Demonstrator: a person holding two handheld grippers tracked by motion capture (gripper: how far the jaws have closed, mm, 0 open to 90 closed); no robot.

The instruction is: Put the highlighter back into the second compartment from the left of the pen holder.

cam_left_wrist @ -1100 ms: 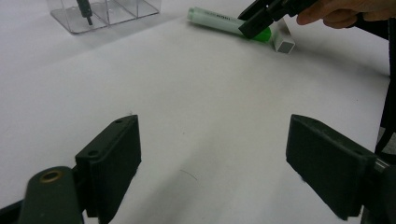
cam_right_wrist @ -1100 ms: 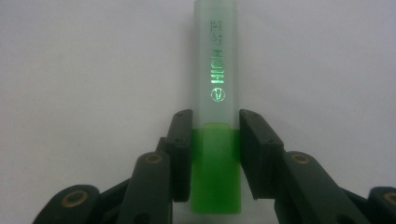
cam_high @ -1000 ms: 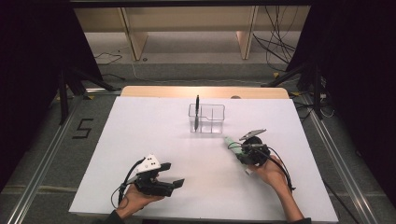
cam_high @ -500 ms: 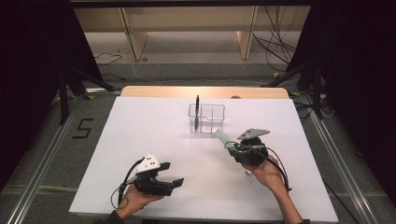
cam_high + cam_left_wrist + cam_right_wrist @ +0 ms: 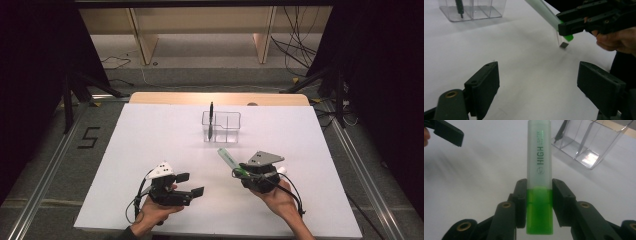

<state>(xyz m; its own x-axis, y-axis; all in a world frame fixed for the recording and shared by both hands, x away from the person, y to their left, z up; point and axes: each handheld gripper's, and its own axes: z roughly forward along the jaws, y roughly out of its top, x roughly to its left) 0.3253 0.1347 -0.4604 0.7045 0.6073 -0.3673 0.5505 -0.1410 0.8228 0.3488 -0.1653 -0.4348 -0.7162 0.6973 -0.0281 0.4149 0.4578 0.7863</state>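
A green highlighter (image 5: 226, 158) with a frosted cap is clamped at its green end between the jaws of my right gripper (image 5: 241, 173), held above the white table. In the right gripper view the highlighter (image 5: 539, 167) points away toward a clear organiser (image 5: 589, 143), and both pads of my right gripper (image 5: 539, 203) press on its sides. My left gripper (image 5: 190, 184) rests low at the front left, open with nothing between its fingers. From the left gripper view (image 5: 541, 82), the highlighter (image 5: 543, 10) hangs slanted ahead.
The clear compartmented organiser (image 5: 227, 127) stands at the table's middle back with a black pen (image 5: 211, 119) upright in its left cell. The white table (image 5: 150, 135) has bare surface around both hands. Floor and cables lie beyond its edges.
My right gripper has carried the highlighter leftward, toward the table's middle. The left gripper has stayed where it was.
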